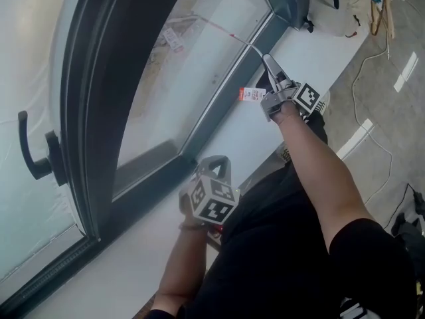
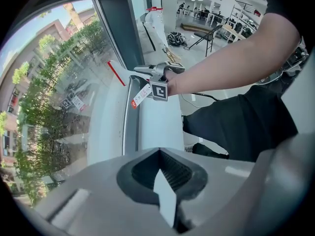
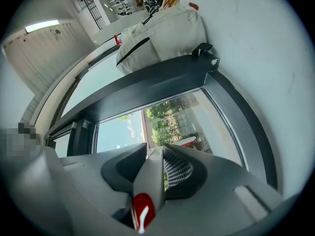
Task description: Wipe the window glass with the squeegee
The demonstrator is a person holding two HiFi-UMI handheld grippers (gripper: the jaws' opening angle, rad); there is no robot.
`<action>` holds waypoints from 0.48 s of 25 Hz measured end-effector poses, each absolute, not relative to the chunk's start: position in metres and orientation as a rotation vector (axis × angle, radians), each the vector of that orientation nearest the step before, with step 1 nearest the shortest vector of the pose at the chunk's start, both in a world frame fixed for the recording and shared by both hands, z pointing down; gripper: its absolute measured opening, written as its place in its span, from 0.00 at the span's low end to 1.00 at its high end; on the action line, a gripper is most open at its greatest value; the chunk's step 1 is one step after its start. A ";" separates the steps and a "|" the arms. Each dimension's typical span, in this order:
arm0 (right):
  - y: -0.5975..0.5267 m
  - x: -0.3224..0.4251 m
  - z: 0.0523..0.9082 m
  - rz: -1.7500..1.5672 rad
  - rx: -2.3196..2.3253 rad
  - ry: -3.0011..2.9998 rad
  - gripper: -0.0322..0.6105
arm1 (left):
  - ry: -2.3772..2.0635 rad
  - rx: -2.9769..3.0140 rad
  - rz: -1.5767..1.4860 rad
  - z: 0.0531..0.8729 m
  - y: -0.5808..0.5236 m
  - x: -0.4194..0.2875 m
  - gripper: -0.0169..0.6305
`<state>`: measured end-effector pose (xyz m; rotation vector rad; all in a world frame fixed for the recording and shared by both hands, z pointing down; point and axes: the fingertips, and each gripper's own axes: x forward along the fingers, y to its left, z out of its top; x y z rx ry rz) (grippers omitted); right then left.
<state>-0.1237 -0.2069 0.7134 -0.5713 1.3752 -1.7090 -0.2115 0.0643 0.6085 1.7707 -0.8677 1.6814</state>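
Note:
In the head view my right gripper (image 1: 271, 68) reaches up along the white sill (image 1: 232, 145) and is shut on the squeegee (image 1: 247, 44). The squeegee's thin neck runs up to a red blade lying on the window glass (image 1: 192, 58). A red and white tag (image 1: 251, 95) hangs below the handle. In the right gripper view the grey handle with a red end (image 3: 142, 211) sits between the shut jaws of the right gripper (image 3: 152, 154). My left gripper (image 1: 216, 163) hovers lower by the sill, near the dark frame. The left gripper (image 2: 158, 154) looks shut, with nothing recognisable in it.
A dark window frame (image 1: 99, 111) with a black handle (image 1: 33, 155) stands at the left. A white bag (image 1: 339, 5) sits at the sill's far end. Cables (image 1: 372, 111) trail over the floor at the right. The person's legs are close under the sill.

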 end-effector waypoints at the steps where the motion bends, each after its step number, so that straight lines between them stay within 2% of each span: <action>1: -0.199 -0.128 0.712 -1.714 -0.570 1.379 0.25 | -0.868 1.772 1.679 0.607 0.070 -0.213 0.03; 12: -0.133 -0.182 0.709 -1.813 -0.500 1.400 0.25 | -0.908 1.751 1.649 0.606 0.106 -0.229 0.03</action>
